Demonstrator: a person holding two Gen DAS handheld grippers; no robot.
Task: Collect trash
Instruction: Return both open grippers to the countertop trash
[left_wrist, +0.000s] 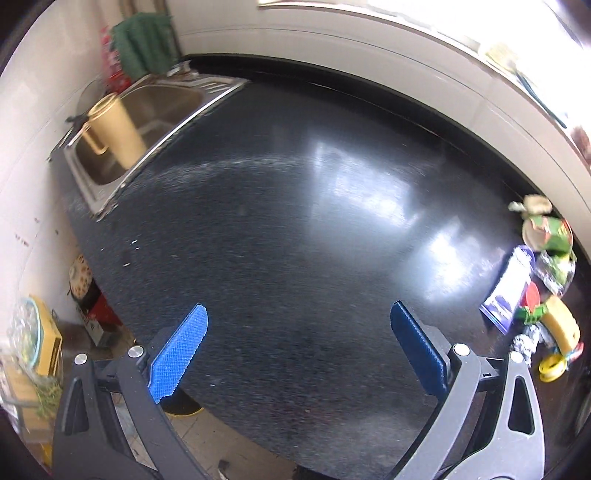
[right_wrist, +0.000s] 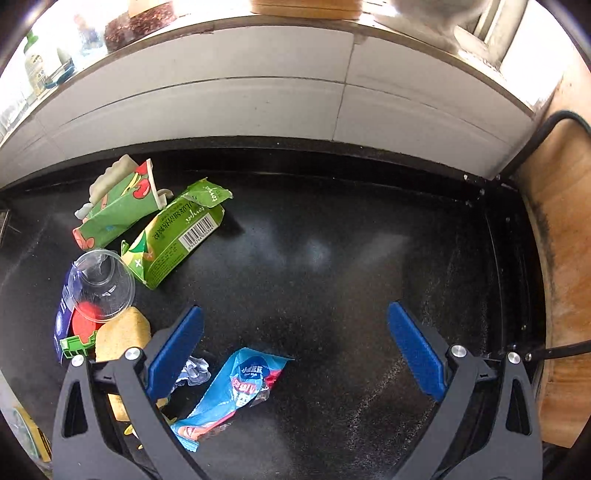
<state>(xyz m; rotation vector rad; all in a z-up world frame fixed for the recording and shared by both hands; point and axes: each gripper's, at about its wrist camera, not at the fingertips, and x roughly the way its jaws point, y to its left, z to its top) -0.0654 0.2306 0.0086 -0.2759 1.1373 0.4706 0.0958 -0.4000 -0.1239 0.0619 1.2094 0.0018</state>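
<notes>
Item: blue wrapper, flat on the black counter, low between my right gripper fingers; jaws apart, empty. I judged it best pinched at the crumpled middle. Left gripper likewise apart, empty, trash pile well right.

On the black speckled bench, the torn green cardboard carton and clear plastic cup lie ahead-left of the right fingers; the blue plastic wrapper lies between them. The steel sink sits far ahead-left of the left fingers.
</notes>
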